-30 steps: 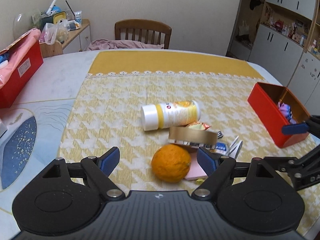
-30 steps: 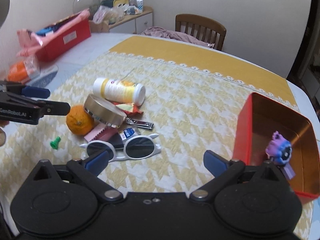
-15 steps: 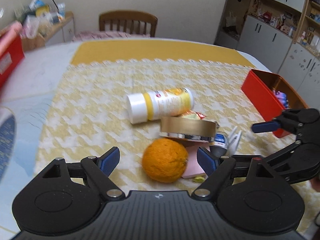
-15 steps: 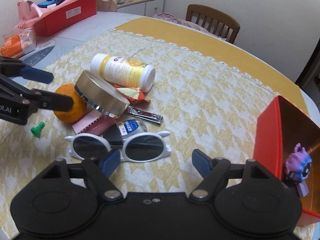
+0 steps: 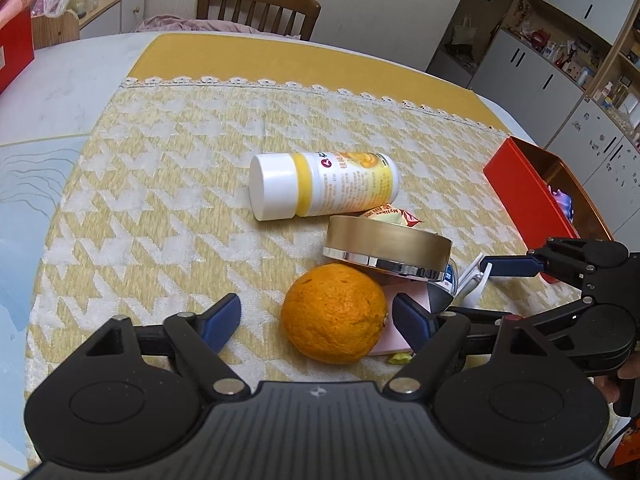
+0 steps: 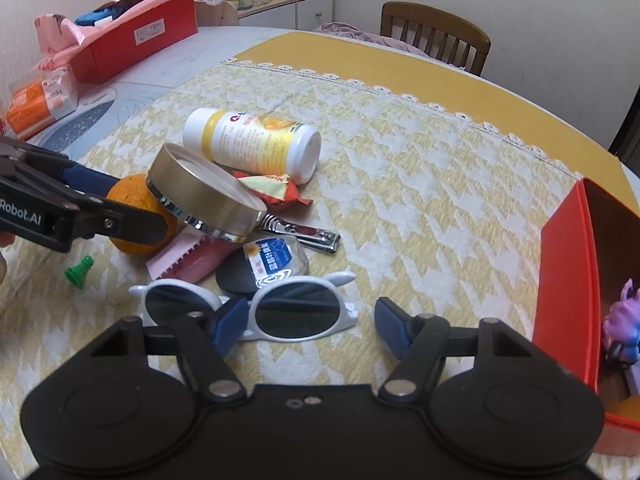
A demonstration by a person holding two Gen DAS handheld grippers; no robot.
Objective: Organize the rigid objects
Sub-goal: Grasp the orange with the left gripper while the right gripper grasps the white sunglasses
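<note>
A pile of small household items sits on a yellow-and-white checked cloth [image 5: 168, 184] covering the tabletop. The left gripper [image 5: 316, 322] has its jaws released and spread to either side of an orange [image 5: 334, 312], not touching it. Just beyond the orange, a round gold tin [image 5: 386, 246] rests tilted on the pile, and behind it a white-and-yellow bottle [image 5: 322, 188] lies on its side next to a red-and-yellow snack packet [image 6: 276, 188].

The right gripper [image 6: 310, 326] also has its jaws released, hovering over a pair of white sunglasses [image 6: 248, 308]; its left fingertip [image 6: 230, 326] overlaps the bridge of the frame, though contact cannot be confirmed. Between the sunglasses and the tin lie a pink comb [image 6: 176, 258], a small clear packet with a blue label [image 6: 276, 258] and a metal nail clipper [image 6: 308, 236]. A small green peg [image 6: 79, 271] stands apart, near the orange.

A red box [image 6: 564, 280] sits well to the right of the pile, with a purple toy figure [image 6: 624, 328] inside. A wooden chair [image 5: 258, 10] stands at the far edge of the tabletop.
</note>
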